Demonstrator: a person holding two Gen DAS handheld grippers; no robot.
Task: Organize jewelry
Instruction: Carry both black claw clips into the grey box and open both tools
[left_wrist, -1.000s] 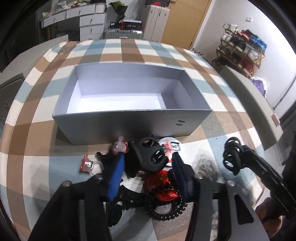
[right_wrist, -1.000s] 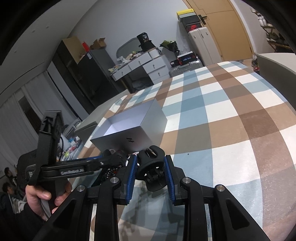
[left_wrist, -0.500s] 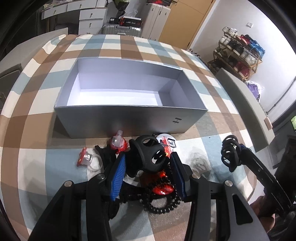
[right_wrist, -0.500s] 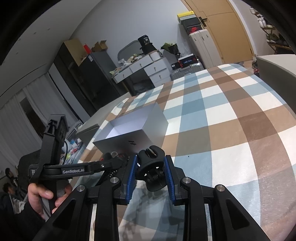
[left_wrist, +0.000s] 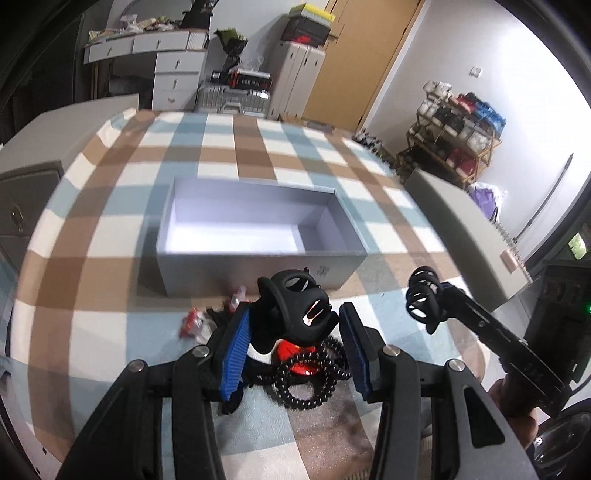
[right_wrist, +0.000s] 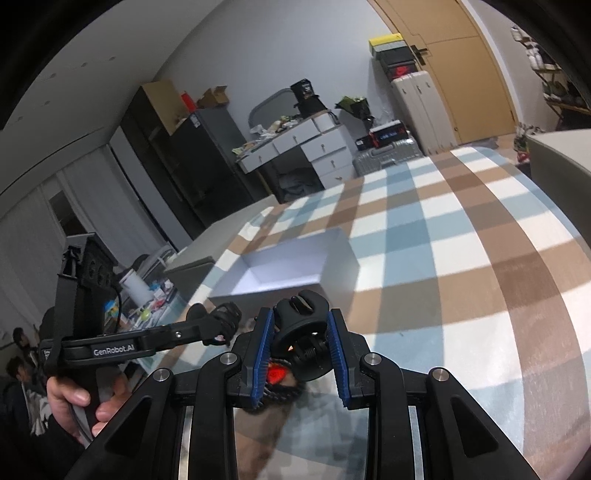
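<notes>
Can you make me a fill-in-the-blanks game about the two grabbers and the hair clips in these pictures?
1. Each gripper holds a hair clip whose color is ____.
2. The gray box has nothing inside, so it is ____.
3. The left gripper holds its claw clip above a black spiral hair tie and something shiny whose color is ____.
4. The right gripper pinches its clip between pads colored ____.

Missing words: black; empty; red; blue

We see even indoor light, strong fisheye bending, dark corner vignettes. Motion blur smears checked blue-brown-white tablecloth (left_wrist: 110, 206) and open grey cardboard box (right_wrist: 295, 269); soft shadows beneath.
</notes>
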